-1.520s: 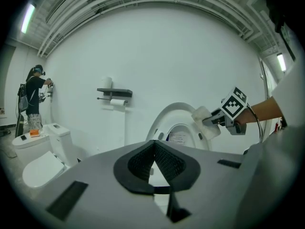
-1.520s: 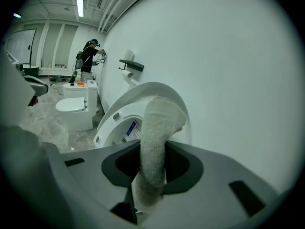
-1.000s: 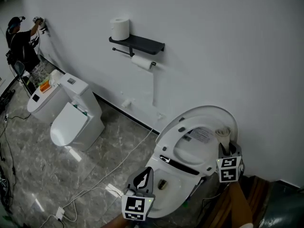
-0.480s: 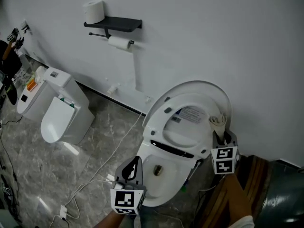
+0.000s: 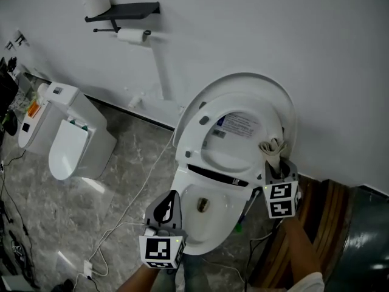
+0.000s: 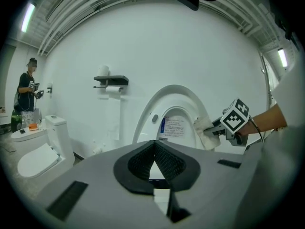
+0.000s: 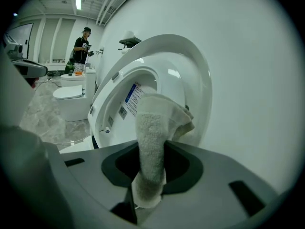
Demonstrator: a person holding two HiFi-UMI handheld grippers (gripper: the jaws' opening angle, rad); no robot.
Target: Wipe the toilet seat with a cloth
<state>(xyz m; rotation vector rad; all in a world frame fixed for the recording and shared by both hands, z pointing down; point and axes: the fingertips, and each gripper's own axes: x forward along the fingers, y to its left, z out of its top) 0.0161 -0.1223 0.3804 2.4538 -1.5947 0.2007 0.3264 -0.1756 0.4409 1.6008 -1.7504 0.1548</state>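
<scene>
One cloth (image 5: 271,146) clamped in right gripper (image 5: 277,165); left gripper (image 5: 170,201) closed.

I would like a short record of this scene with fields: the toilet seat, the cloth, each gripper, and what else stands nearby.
seat: toilet seat raised, leaning back on the lid by the wall
cloth: pale cloth next to the raised seat's right side; contact cannot be told
right gripper: right gripper shut on the cloth
left gripper: left gripper shut, empty, near the front left of the bowl
wall: shelf with a paper roll on top
floor: second toilet at left, lid down
</scene>
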